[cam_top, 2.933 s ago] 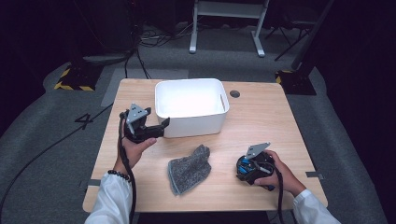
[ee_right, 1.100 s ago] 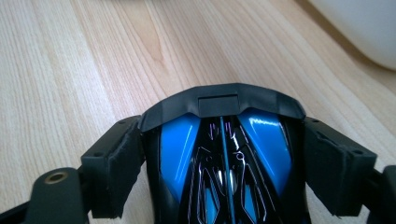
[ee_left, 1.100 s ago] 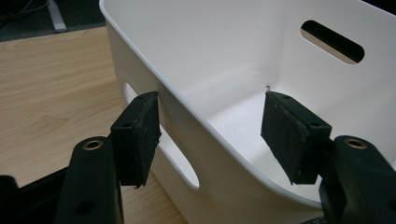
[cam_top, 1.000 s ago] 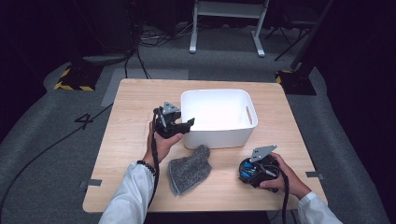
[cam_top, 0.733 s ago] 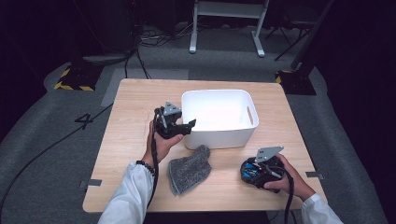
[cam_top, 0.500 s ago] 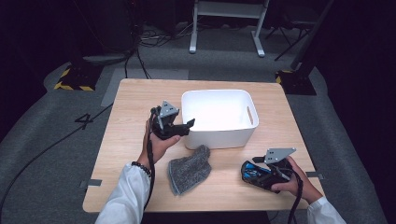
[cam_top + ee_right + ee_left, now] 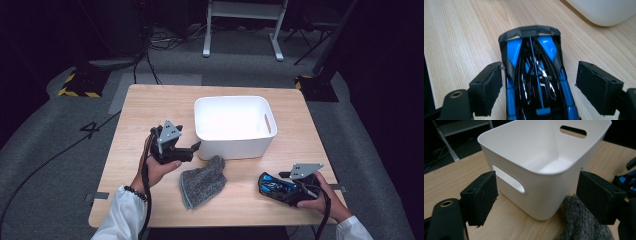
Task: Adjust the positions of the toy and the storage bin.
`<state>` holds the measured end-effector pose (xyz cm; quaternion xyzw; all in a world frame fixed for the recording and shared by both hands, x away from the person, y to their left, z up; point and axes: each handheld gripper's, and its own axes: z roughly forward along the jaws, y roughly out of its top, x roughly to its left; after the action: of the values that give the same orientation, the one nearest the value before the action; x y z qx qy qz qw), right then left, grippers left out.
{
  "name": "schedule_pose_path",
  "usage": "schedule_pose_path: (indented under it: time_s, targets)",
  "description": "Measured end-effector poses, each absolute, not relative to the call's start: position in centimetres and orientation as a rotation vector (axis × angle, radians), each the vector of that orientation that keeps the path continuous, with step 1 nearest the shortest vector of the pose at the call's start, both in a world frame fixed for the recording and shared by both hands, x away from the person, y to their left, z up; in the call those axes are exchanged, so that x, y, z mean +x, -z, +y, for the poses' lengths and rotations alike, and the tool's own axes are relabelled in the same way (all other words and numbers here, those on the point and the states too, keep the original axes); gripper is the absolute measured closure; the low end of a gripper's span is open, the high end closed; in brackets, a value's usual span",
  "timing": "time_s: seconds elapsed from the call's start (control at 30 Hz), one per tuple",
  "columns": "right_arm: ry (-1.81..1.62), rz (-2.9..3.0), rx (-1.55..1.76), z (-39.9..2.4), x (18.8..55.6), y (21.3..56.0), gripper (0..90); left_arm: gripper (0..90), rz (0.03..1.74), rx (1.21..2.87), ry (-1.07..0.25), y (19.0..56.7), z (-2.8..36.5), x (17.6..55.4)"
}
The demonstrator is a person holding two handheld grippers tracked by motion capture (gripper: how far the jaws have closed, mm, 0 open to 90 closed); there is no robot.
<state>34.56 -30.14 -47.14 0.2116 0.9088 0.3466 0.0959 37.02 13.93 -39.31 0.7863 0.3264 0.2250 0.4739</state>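
So my left gripper (image 7: pixel 192 148) has just been opening, nothing between its jaws, off the white bin (image 7: pixel 234 126), while my right gripper (image 7: pixel 539 87) loosely straddles the blue toy car (image 7: pixel 534 75), ready to grab.

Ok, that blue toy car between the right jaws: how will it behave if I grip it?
The blue toy car looks glossy and hard, so the pads may slip. Its sides narrow toward the front, so it could squirt forward. On wheels, probably, it may roll if nudged.
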Motion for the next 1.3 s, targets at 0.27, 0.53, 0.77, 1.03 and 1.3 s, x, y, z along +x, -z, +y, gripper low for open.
schedule_pose_path:
  time_s: [0.27,0.53,0.77,1.03,1.3]
  targets:
    - [-1.022,2.686,0.674,-33.1,33.7,47.7,19.2,15.8,0.705,2.083,-0.444,43.5,13.5,34.5]
    - [-1.035,2.701,0.727,-35.3,32.7,49.2,17.5,16.0,0.664,2.248,-0.337,47.4,12.4,33.5]
    - [-1.034,2.682,0.711,-35.3,32.5,49.9,15.5,16.1,0.640,2.356,-0.338,49.5,12.0,33.1]
    - [-1.053,2.648,0.704,-34.4,32.5,50.1,20.7,15.6,0.641,2.324,-0.310,50.3,12.8,33.4]
    - [-1.067,2.654,0.678,-34.5,32.7,50.1,21.7,15.6,0.714,2.302,-0.370,50.3,14.8,34.3]
